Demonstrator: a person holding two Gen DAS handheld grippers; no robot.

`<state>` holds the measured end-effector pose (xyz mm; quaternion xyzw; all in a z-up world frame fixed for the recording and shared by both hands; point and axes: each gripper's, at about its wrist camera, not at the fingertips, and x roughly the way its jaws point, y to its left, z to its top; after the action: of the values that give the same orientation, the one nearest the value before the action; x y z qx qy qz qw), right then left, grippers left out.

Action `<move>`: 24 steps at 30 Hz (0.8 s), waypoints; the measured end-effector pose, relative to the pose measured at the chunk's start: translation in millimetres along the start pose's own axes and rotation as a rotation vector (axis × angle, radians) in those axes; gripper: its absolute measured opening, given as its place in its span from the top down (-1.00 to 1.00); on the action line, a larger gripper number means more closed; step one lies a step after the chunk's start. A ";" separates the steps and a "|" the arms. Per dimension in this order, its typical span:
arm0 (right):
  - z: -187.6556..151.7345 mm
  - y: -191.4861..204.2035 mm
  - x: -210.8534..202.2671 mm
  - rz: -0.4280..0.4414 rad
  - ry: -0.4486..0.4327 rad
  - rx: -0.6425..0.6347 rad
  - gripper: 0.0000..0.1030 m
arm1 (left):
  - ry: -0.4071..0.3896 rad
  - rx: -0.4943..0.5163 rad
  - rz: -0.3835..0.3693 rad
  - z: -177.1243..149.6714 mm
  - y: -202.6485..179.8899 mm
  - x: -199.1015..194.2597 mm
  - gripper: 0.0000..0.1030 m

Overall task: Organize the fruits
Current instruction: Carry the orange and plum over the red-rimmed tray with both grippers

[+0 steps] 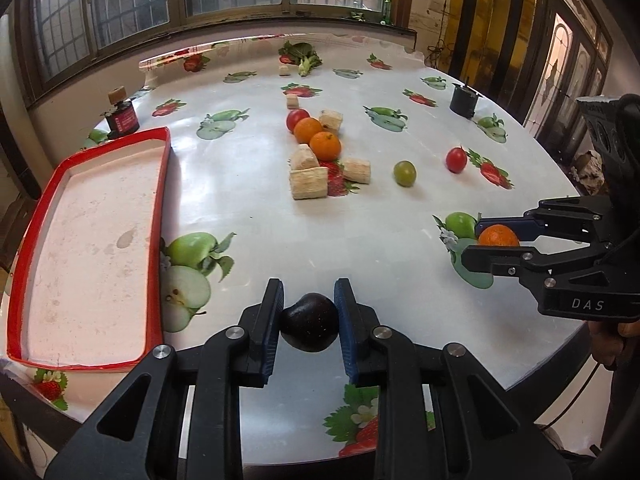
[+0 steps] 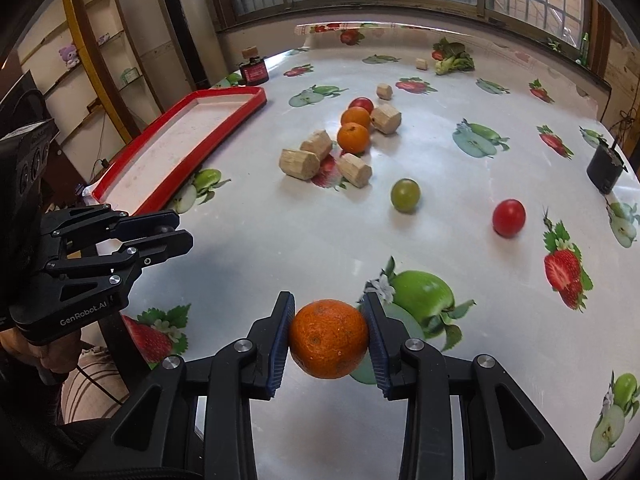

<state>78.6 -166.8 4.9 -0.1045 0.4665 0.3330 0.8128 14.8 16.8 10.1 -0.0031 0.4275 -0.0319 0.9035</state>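
along the left edge of the round table (image 1: 248, 236), a shallow red-rimmed tray (image 1: 160, 216) lies with its white floor bare, and a small dark red jar (image 1: 122, 120) with a cork-coloured top stands just beyond its far end. next comes the left gripper (image 1: 309, 322), its blue pads clenched on a dark plum (image 1: 308, 326) held above the fruit-print tablecloth, near the tray's near corner. further back at mid-table sits a cluster: several pale wooden blocks (image 1: 308, 184) around two oranges (image 1: 325, 146) that touch each other, with a red tomato (image 1: 297, 119) touching the farther orange. beyond them, near the far edge, lies a bunch of leafy greens (image 1: 302, 58). to the right of the cluster a green grape-like fruit (image 1: 405, 173) rests alone, and further right a second red tomato (image 1: 456, 159), well apart from it. near the right edge a small black pot (image 1: 463, 100) stands. at the far right the right gripper (image 2: 329, 338) grasps a third orange (image 2: 329, 338) between its pads, clear of the tabletop, over a printed green apple; in the left wrist view this orange (image 1: 498, 236) shows between the black fingers (image 1: 496, 260).
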 end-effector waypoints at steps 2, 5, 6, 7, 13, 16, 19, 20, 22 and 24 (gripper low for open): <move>5.9 6.6 2.5 0.013 0.003 -0.013 0.30 | -0.010 -0.013 0.010 1.1 7.7 -4.3 0.54; 14.7 15.2 5.0 0.036 0.001 -0.025 0.30 | -0.025 -0.036 0.028 3.2 19.8 -9.7 0.54; 17.7 18.3 6.0 0.042 0.000 -0.031 0.30 | -0.030 -0.046 0.036 3.6 24.7 -11.1 0.54; 20.3 21.5 6.7 0.050 -0.002 -0.036 0.30 | -0.035 -0.056 0.044 3.0 30.1 -12.7 0.54; 36.9 41.5 16.2 0.083 0.001 -0.067 0.30 | -0.046 -0.108 0.078 2.1 58.3 -18.1 0.54; 44.9 52.0 20.2 0.102 0.002 -0.081 0.31 | -0.055 -0.132 0.095 0.9 73.5 -21.8 0.54; 52.8 63.6 26.5 0.113 0.008 -0.100 0.31 | -0.063 -0.162 0.112 -0.2 90.4 -24.5 0.54; 56.1 68.3 29.0 0.117 0.009 -0.108 0.31 | -0.065 -0.170 0.117 -0.5 96.2 -25.5 0.54; 62.3 75.9 33.0 0.125 0.012 -0.122 0.31 | -0.066 -0.186 0.131 -1.8 106.4 -27.4 0.54; 68.1 84.8 35.8 0.136 0.010 -0.135 0.31 | -0.067 -0.199 0.143 -3.1 116.4 -29.2 0.54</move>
<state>83.6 -54.1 24.2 -0.1288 0.4532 0.4177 0.7769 0.4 134.8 26.8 -0.0635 0.3972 0.0753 0.9124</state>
